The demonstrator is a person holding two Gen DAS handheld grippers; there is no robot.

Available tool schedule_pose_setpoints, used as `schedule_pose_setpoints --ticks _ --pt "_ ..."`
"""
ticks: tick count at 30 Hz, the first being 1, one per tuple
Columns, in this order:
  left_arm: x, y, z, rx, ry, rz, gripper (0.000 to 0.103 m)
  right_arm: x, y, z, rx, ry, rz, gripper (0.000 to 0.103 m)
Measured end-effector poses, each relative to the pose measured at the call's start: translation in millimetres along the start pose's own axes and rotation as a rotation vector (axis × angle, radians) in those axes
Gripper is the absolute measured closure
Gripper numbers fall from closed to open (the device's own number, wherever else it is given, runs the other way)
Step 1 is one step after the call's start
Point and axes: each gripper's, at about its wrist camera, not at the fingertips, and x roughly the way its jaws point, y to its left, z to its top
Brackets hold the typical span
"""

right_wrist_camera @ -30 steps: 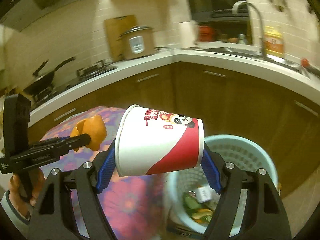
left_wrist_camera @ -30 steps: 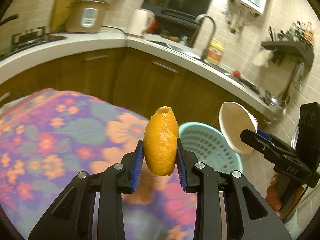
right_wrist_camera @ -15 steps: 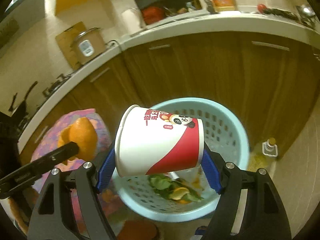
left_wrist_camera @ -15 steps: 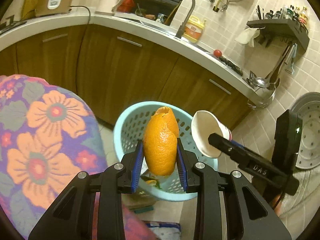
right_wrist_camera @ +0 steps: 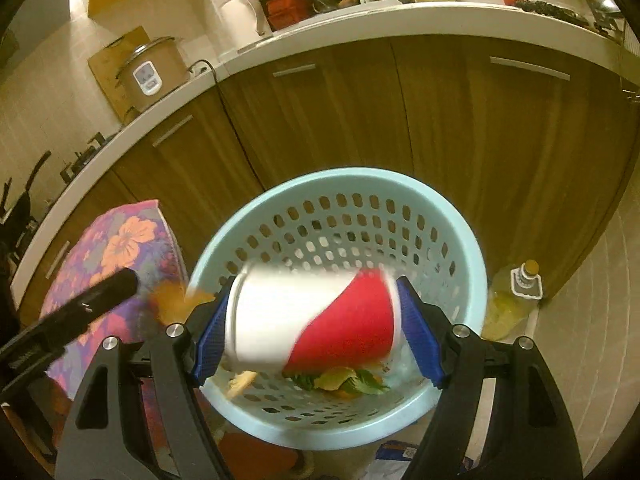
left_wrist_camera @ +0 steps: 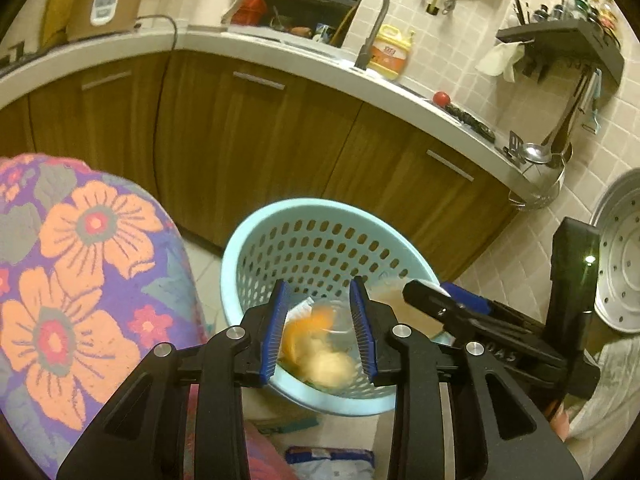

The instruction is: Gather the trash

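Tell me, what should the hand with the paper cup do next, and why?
Probably open the right gripper wide so the paper cup drops. The blurred cup sits between its pads directly over the blue basket; whether they grip it I cannot tell. The left gripper has just been opening its jaws, its orange peel blurred and loose between them, over the basket.

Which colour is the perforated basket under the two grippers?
Light blue basket, with rows of holes; the right wrist view shows it best.
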Motion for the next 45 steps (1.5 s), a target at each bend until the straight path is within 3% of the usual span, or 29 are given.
schedule_pose_setpoints --ticks 11,22,30,41,45 --pt "-15 -12 0 0.053 -0.037 0.037 0.066 -12 2 -3 -0.005 -0.025 0.018 0.03" --pt "-52 -5 -2 0.068 -0.121 0.091 0.063 -46 46 -3 -0.102 -0.101 0.076 0.03" --pt "-86 17 -12 0.072 -0.19 0.19 0.051 -66 91 -10 -0.214 -0.151 0.104 0.03" --pt "-125 57 -32 -0.014 -0.352 0.366 0.029 -70 132 -28 -0.301 -0.201 0.102 0.03" --pt "-127 64 -35 -0.026 -0.354 0.355 0.027 -68 135 -31 -0.31 -0.205 0.077 0.03"
